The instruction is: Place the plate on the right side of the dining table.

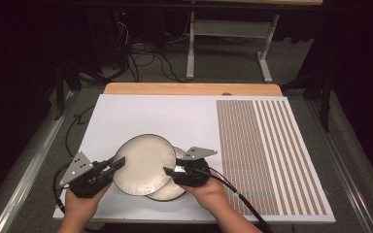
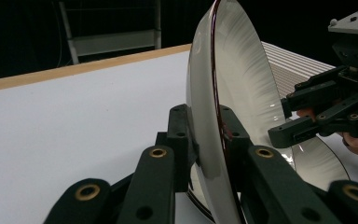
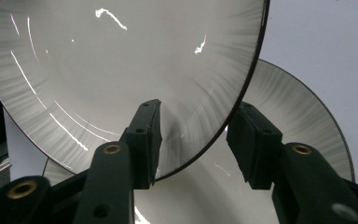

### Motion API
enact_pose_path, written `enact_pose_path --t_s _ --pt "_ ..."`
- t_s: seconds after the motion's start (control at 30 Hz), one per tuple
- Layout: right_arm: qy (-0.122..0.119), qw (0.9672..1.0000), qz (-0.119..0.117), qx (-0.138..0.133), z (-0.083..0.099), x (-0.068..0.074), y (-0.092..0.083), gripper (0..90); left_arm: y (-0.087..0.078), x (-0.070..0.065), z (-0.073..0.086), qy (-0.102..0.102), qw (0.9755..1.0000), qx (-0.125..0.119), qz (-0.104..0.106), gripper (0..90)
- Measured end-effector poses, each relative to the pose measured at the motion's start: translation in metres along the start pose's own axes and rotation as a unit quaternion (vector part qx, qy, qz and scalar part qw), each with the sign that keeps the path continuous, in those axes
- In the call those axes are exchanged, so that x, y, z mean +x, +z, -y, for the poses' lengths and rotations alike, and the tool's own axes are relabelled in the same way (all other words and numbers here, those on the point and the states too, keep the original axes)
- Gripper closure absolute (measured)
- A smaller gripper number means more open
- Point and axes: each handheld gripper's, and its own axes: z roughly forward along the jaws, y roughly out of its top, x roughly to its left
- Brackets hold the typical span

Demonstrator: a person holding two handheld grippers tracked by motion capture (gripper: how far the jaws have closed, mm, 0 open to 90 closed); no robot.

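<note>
- Upper plate: cream, dark-rimmed, raised off the worktop and tilted, overlapping a second plate below it; seen edge-on in the left gripper view, broad face toward the camera in the right gripper view
- Lower plate: same cream glaze and dark rim, flat on the white sheet, partly covered by the upper plate; visible beneath and behind it in the right gripper view
- Left gripper: clamped on the left rim of the upper plate, one jaw on each face of the rim, as seen in the left gripper view; held by the left hand
- Right gripper: at the right rim of the upper plate, jaws parted to a moderate gap; in the right gripper view one jaw in front of the plate face, the other clear of the rim, not closed on it; held by the right hand; also visible at right in the left gripper view
- White sheet: covers the worktop under both plates, near the front edge
- Striped panel: brown-and-white pattern on the right part of the sheet, apart from the plates
- Wooden worktop edge: exposed along the far side
- Grey floor with cables and a white frame leg beyond the worktop
</note>
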Motion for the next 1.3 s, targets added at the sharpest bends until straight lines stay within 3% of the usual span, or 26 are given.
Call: enact_pose_path --t_s 0.27,0.37,0.5,0.77,0.9,0.97,1.3 --pt "0.020 0.9996 -0.017 -0.004 0.002 -0.003 0.001 70.3 0.000 0.000 0.000 -0.001 1.0000 0.000 0.000 78.6" --pt "0.039 0.9989 -0.025 -0.007 0.003 -0.006 0.001 73.0 0.001 0.001 0.001 -0.005 1.0000 0.000 0.002 78.7" --pt "0.069 0.9965 -0.045 -0.011 0.004 -0.011 0.000 76.5 0.001 0.000 0.000 -0.010 0.9999 -0.001 0.003 78.9" --pt "0.099 0.9930 -0.063 -0.011 0.002 -0.017 -0.008 82.5 0.000 -0.006 -0.003 -0.008 0.9999 -0.001 0.006 79.8" --pt "0.095 0.9934 -0.057 -0.029 -0.002 -0.017 -0.019 86.8 0.000 -0.007 -0.005 -0.009 0.9999 0.002 0.008 80.4" --pt "0.080 0.9952 -0.047 -0.031 -0.004 -0.016 -0.024 86.9 0.002 -0.009 -0.006 -0.012 0.9999 0.003 0.012 80.3" --pt "0.067 0.9962 -0.030 -0.048 -0.009 -0.022 -0.053 87.3 0.013 -0.022 -0.020 -0.008 0.9996 -0.007 0.025 80.3"
